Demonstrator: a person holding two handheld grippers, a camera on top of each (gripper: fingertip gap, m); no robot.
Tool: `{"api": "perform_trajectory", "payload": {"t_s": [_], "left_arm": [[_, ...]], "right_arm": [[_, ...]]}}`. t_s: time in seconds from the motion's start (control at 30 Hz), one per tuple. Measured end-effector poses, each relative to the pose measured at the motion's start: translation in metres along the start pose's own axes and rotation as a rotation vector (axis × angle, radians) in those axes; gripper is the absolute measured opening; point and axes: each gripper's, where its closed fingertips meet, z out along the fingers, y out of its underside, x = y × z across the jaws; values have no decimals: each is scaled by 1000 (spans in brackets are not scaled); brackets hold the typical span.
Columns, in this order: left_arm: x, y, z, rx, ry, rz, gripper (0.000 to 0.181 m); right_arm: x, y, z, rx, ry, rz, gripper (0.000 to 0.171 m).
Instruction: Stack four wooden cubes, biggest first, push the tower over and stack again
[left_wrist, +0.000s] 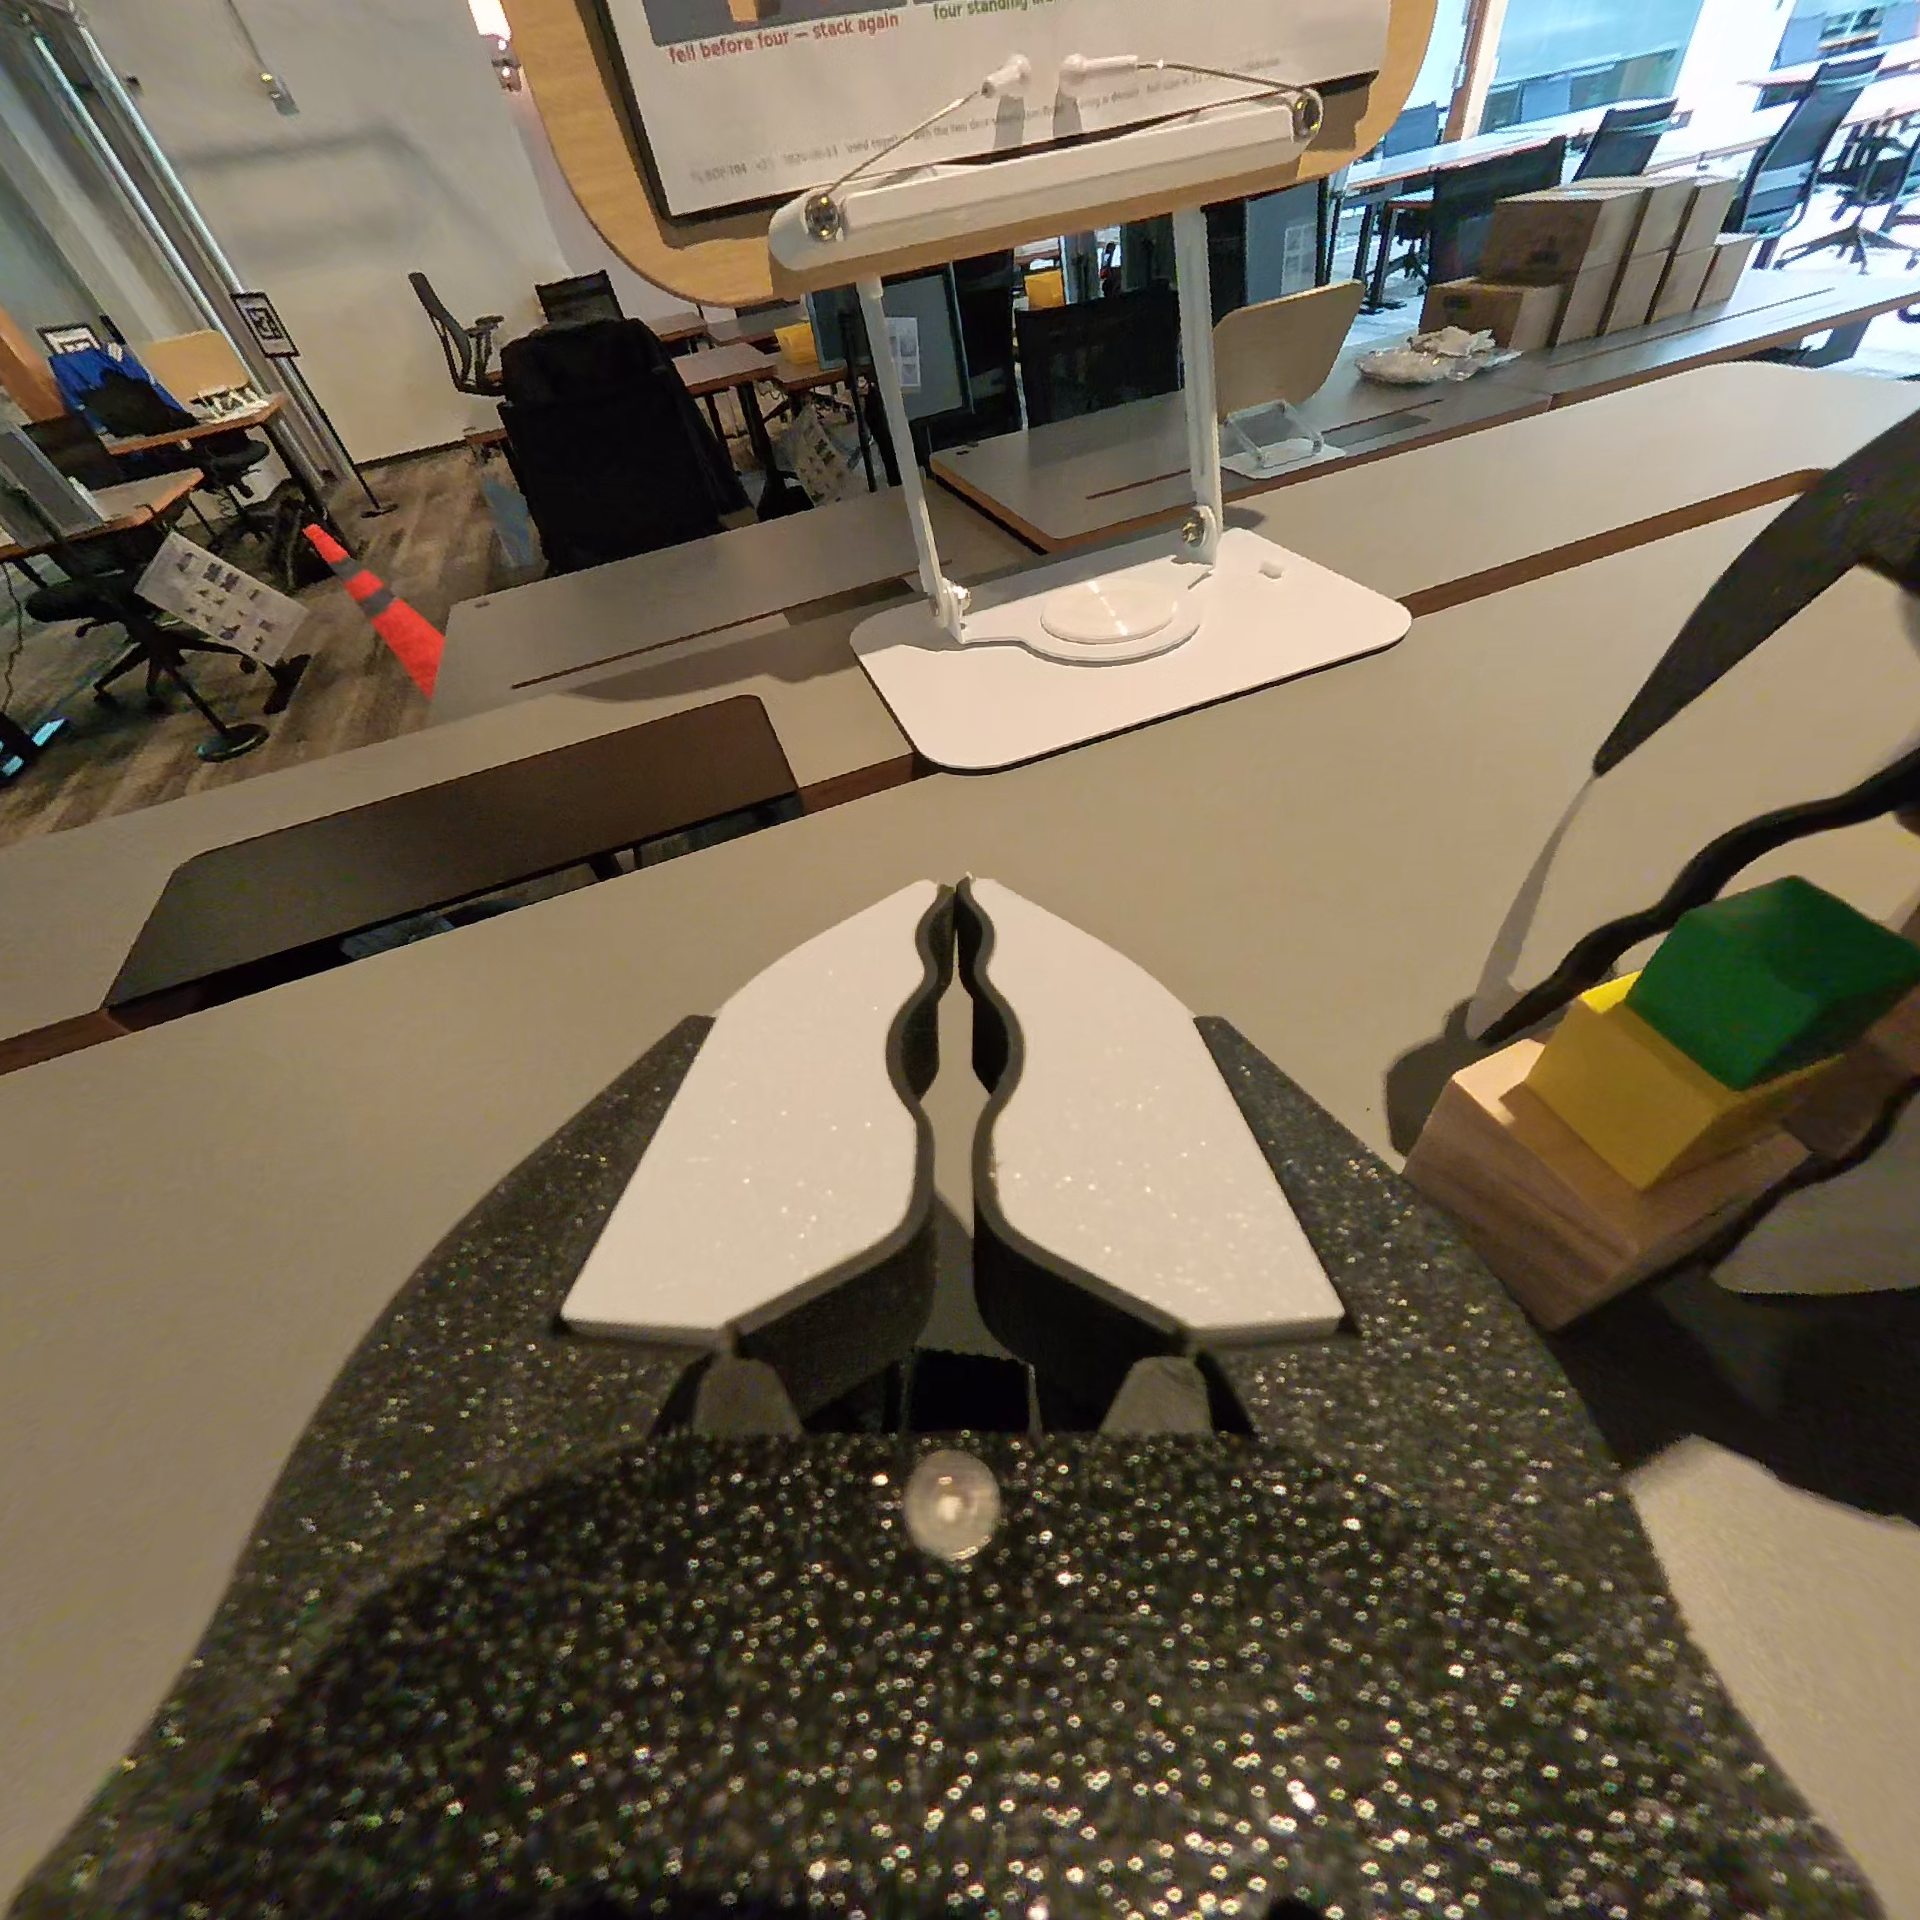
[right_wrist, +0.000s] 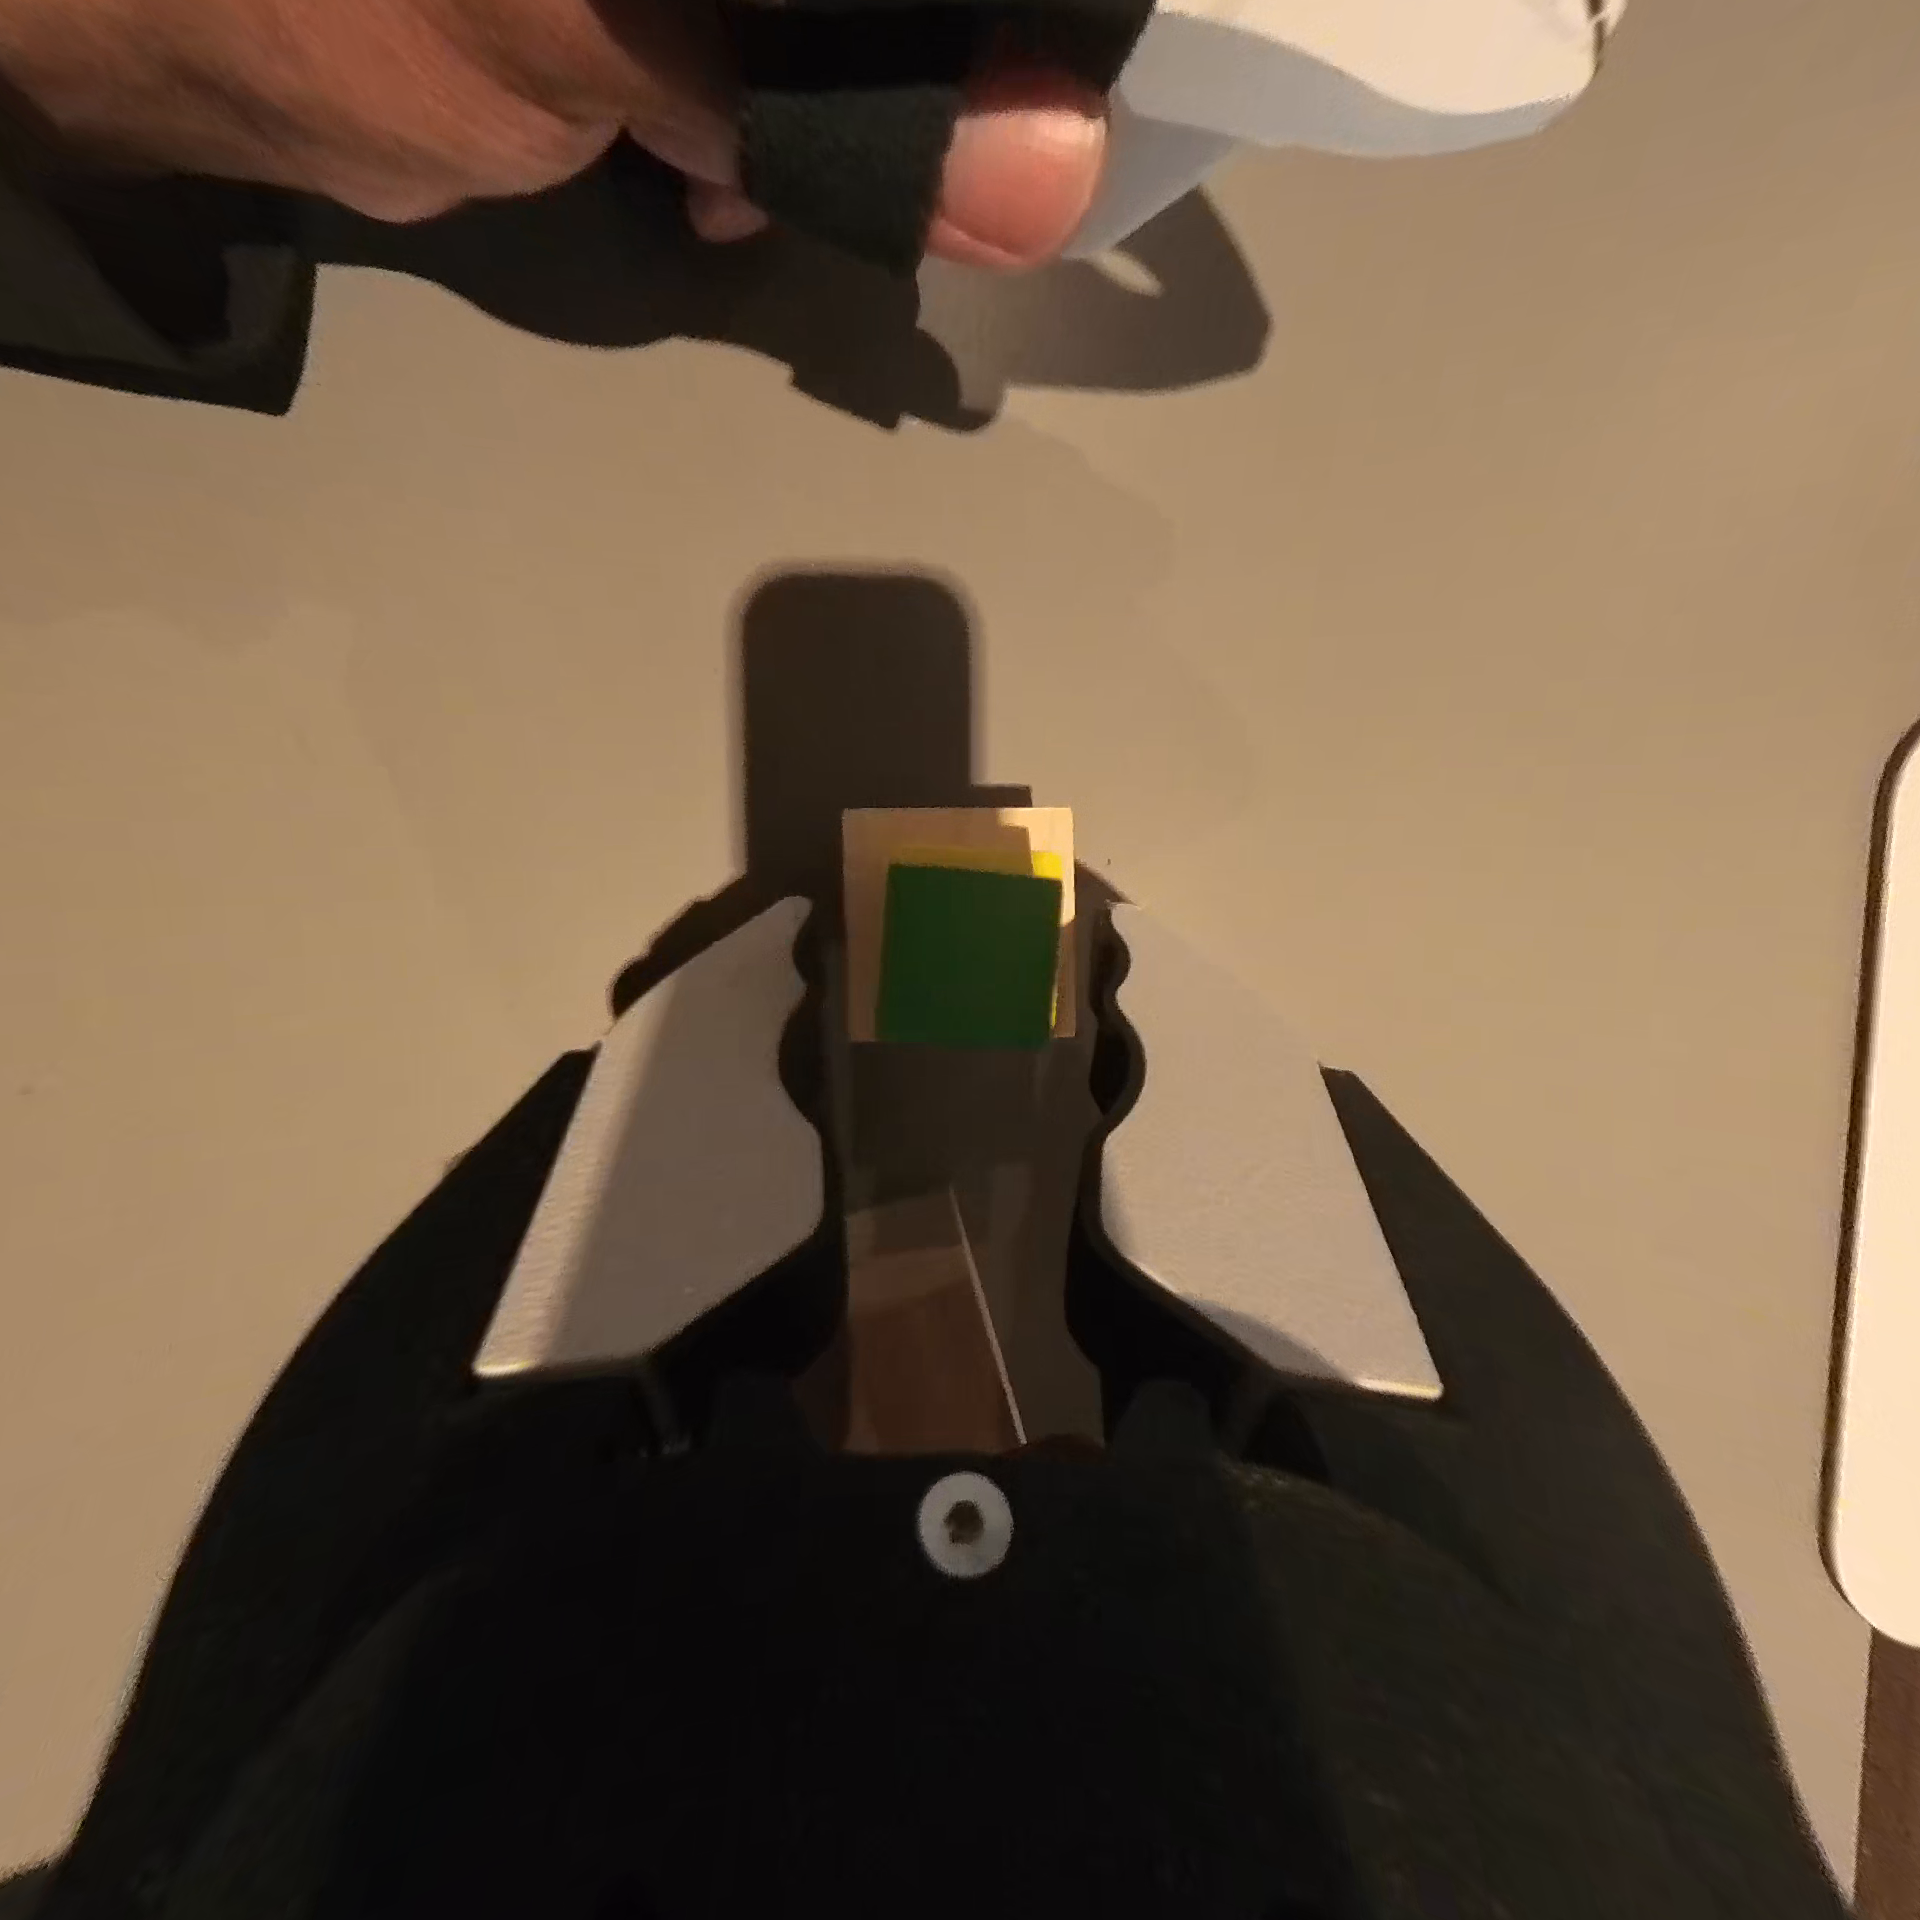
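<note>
A stack stands on the grey table (left_wrist: 1195, 883), at the right of the left wrist view. It is a plain wooden cube (left_wrist: 1538, 1184) at the bottom, a yellow cube (left_wrist: 1621, 1091) on it and a green cube (left_wrist: 1766, 977) on top. My right gripper (right_wrist: 956, 912) looks straight down on the stack. Its fingers stand either side of the green cube (right_wrist: 966, 956) with a small gap on each side, so it is open. The yellow cube (right_wrist: 1047, 864) and the wooden cube (right_wrist: 862, 935) peek out below. My left gripper (left_wrist: 956, 888) is shut and empty, left of the stack.
A white stand base (left_wrist: 1132, 665) carrying a board stands at the back of the table. Its rounded edge shows at the right of the right wrist view (right_wrist: 1881, 1195). A person's hand (right_wrist: 468, 125) holds the left gripper beyond the stack. A dark panel (left_wrist: 457, 831) lies behind the table edge. Some 12 cm of space lies between my two pairs of fingers. The green cube (left_wrist: 1766, 977) is about 5 cm from my right fingertips.
</note>
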Motion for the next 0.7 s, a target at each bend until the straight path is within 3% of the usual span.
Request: {"api": "perform_trajectory", "payload": {"t_s": [0.7], "left_arm": [[0, 0, 0, -3, 1, -5, 0]], "right_arm": [[3, -5, -5, 34, 20, -4, 44]]}}
